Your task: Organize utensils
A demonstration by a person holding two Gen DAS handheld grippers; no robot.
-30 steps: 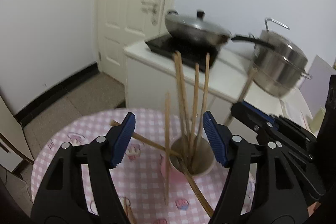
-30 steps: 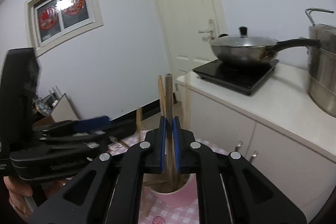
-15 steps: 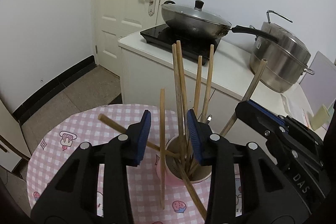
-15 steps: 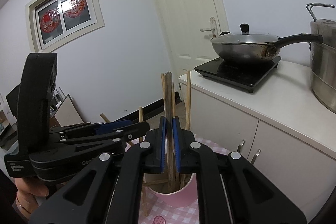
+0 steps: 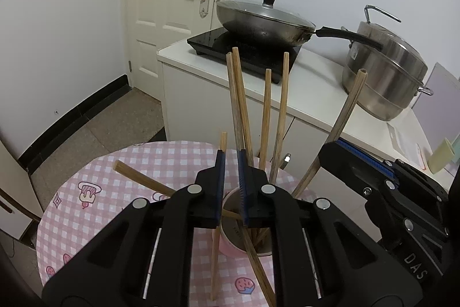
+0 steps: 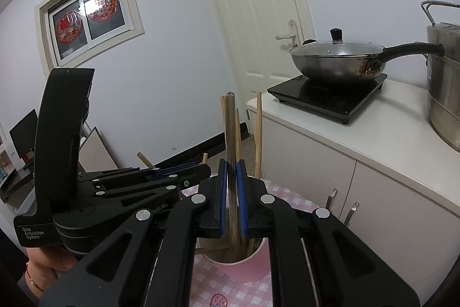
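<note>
Chopsticks (image 5: 266, 117) are seen standing loosely in a pink cup (image 6: 247, 268) on the round bench (image 5: 161, 160), which is covered with a pink checked cloth. The cup's place relative to the bench edges is hard to fix, since most of it is hidden behind the claws.

The right claw (image 6: 231, 199) is closed on a dark chopstick (image 6: 230, 131), which is held upright with its lower end inside the cup; the end itself is lost in shadow.

The left claw (image 5: 230, 187) is narrowed to a slim gap. A pale chopstick (image 5: 217, 246) runs close along the inner face of its left finger, but whether it is pinched cannot be told. That stick's lower end is seen outside the cup, over the cloth. Another stick (image 5: 138, 176) is seen slanting out toward the bench's left edge, its inner end hidden behind the left claw.

A lidded wok (image 5: 263, 23) is set on a black hob (image 5: 238, 48) on the white counter beyond, beside a steel steamer pot (image 5: 386, 71) that is cut off in the right wrist view.
</note>
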